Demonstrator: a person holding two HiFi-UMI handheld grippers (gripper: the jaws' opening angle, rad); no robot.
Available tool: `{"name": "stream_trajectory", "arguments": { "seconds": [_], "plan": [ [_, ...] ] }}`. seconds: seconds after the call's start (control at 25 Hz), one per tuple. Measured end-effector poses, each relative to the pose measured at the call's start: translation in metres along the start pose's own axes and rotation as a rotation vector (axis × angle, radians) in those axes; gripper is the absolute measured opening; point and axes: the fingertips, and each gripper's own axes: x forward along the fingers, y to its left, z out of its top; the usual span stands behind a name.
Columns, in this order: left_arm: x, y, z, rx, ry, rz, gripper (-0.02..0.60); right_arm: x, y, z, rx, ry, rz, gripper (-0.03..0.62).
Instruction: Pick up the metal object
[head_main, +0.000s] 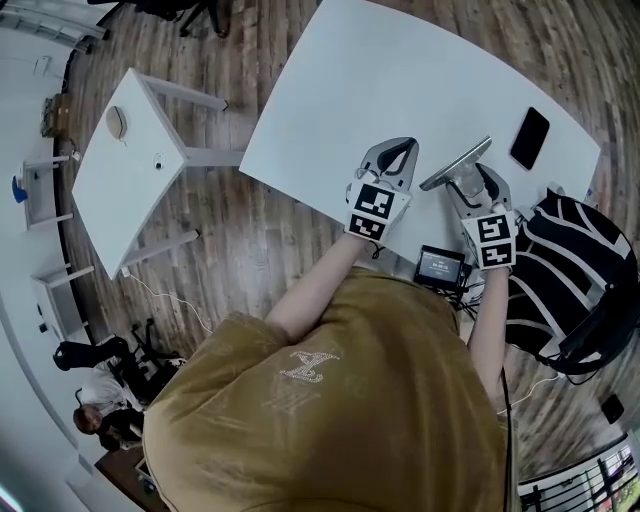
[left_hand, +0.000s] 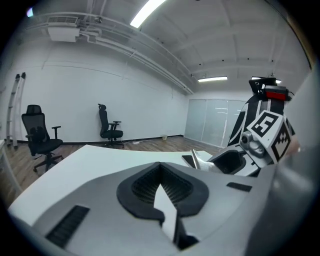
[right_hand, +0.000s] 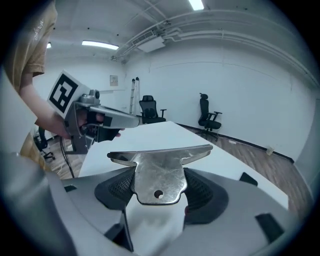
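Note:
The metal object (right_hand: 159, 175) is a flat, shiny T-shaped plate with a small hole near its lower end. My right gripper (right_hand: 159, 192) is shut on its stem, and the crossbar lies level above the pads. In the head view the metal object (head_main: 455, 162) sticks out over the white table (head_main: 400, 80) from my right gripper (head_main: 467, 180). My left gripper (head_main: 405, 148) hovers just to its left near the table's front edge. Its pads meet at the tip with nothing between them (left_hand: 160, 170). The left gripper view also catches the metal object (left_hand: 196, 161) edge-on.
A black phone (head_main: 529, 138) lies on the table at the far right. A small black device (head_main: 441, 265) and a striped black-and-white bag (head_main: 575, 270) sit below the table edge. A small white side table (head_main: 125, 170) stands at left. Office chairs (left_hand: 110, 127) line the far wall.

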Motion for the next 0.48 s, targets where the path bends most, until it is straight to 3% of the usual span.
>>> {"name": "stream_trajectory", "arguments": {
  "seconds": [0.48],
  "plan": [
    [-0.028, -0.017, 0.064, 0.011, -0.171, 0.039, 0.006, -0.088, -0.022, 0.100, 0.166, -0.454, -0.272, 0.287]
  ]
}}
